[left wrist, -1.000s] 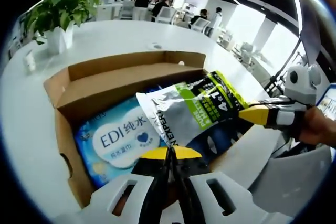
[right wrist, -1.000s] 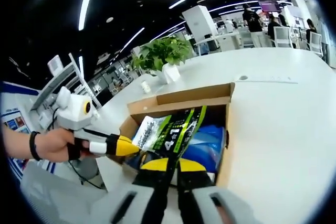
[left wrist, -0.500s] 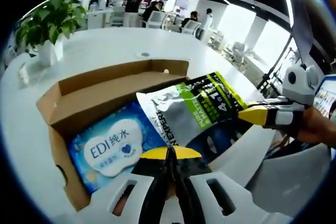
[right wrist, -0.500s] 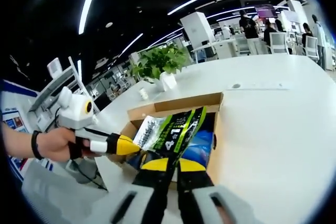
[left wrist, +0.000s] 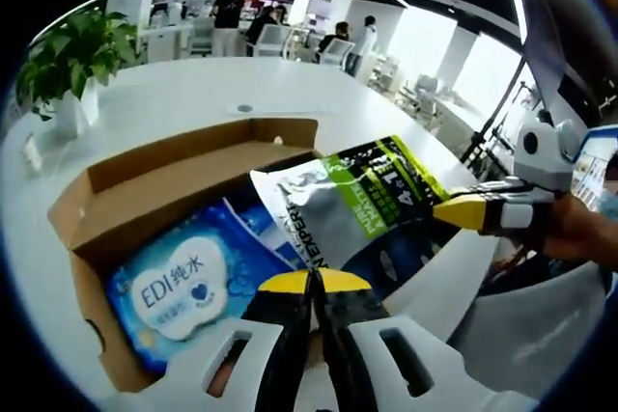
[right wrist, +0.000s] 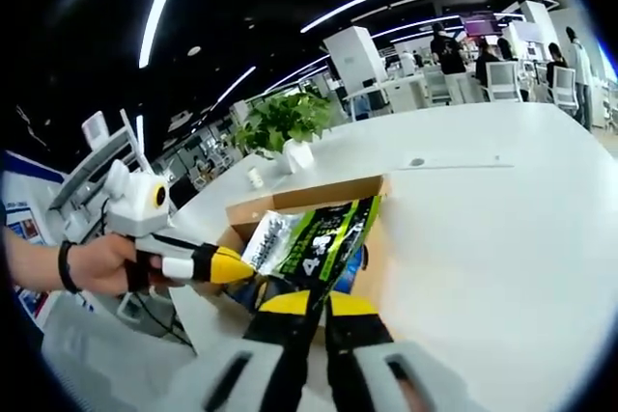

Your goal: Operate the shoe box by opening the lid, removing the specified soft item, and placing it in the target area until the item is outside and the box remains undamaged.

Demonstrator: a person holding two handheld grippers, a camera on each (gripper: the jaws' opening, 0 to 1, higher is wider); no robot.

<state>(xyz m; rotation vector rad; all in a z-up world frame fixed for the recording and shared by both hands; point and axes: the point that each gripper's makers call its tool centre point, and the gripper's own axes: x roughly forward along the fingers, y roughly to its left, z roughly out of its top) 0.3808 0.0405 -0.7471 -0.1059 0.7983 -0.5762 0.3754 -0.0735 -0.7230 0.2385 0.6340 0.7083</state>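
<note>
Both grippers [left wrist: 311,282] [right wrist: 314,303] pinch the green-and-silver soft pouch [left wrist: 352,202] above the open brown cardboard box [left wrist: 154,180]; placing it remains.

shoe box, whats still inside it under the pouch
Inside the open shoe box lies a blue wipes pack with a white label. The grey-and-green pouch, gripped by both grippers, covers the box's right part, so what lies there cannot be seen.

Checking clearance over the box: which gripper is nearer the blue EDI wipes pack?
Left. The left gripper, shut on the pouch, sits just above the wipes pack. The right gripper holds the pouch's far corner, beyond the box.
</note>
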